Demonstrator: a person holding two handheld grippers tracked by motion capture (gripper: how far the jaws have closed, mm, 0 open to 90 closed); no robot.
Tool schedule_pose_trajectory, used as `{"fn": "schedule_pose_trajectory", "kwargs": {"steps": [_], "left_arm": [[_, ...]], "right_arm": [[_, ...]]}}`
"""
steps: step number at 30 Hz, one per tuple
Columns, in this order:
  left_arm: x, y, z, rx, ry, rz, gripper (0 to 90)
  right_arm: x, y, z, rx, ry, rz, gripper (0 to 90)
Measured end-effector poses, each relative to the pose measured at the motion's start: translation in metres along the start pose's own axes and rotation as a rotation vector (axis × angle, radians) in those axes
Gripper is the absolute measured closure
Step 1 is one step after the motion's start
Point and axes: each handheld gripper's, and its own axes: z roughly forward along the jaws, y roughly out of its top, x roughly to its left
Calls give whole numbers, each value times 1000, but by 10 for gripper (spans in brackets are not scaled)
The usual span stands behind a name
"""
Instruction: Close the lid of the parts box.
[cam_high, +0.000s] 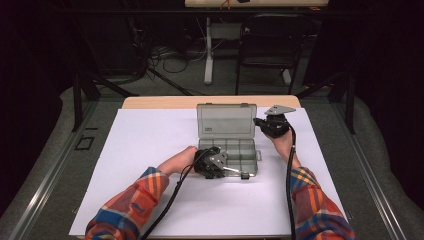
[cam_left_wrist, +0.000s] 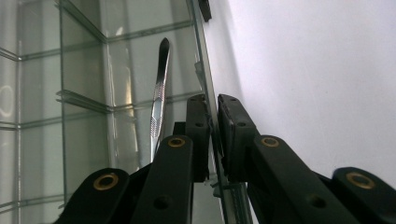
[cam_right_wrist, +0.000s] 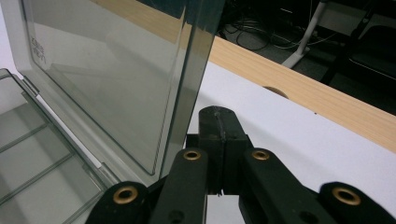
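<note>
Clear plastic box (cam_high: 227, 150) looks light, stiff, slippery; left gripper (cam_left_wrist: 213, 114) pinches its front wall at 6 o'clock; right gripper (cam_right_wrist: 219, 126), jaws together on nothing, beside the lid (cam_right_wrist: 116, 84) at 3; grab rims.

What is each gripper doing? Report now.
Left gripper: closed on the front wall of the box.
Right gripper: closed, holding nothing, beside the raised lid.

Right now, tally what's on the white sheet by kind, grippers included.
Clear compartment box, lid up: 1
Metal tweezers lying in the box: 1
Grippers: 2, left gripper clamped on the box's front wall, right gripper shut beside the lid
Total: 4
</note>
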Motion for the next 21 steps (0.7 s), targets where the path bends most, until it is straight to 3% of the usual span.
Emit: {"fn": "schedule_pose_trajectory", "kwargs": {"steps": [5,7,10,12,13,14,15,16,21], "left_arm": [[0,0,3,-5,-10,3,814],[0,2,4,18,-4,15,815],[0,1,3,-15,7,13,782],[1,0,-4,-88,52,-13,567],[3,-1,-11,-131,81,-26,503],[3,-1,-14,-143,87,-36,450],[4,-2,-20,-168,146,-51,423],[6,-3,-23,-176,174,-58,353],[15,-16,-48,-247,313,-165,225]], "right_arm": [[0,0,-1,-6,6,3,900],[0,0,-2,-10,9,3,900],[0,0,-3,-16,11,3,900],[-1,0,-4,-22,13,3,900],[-1,0,-4,-20,14,3,900],[-1,-1,-4,-19,18,0,900],[-1,-1,-4,-19,19,0,900],[-2,-1,-4,-20,21,1,900],[-1,0,-5,-25,26,-7,900]]}}
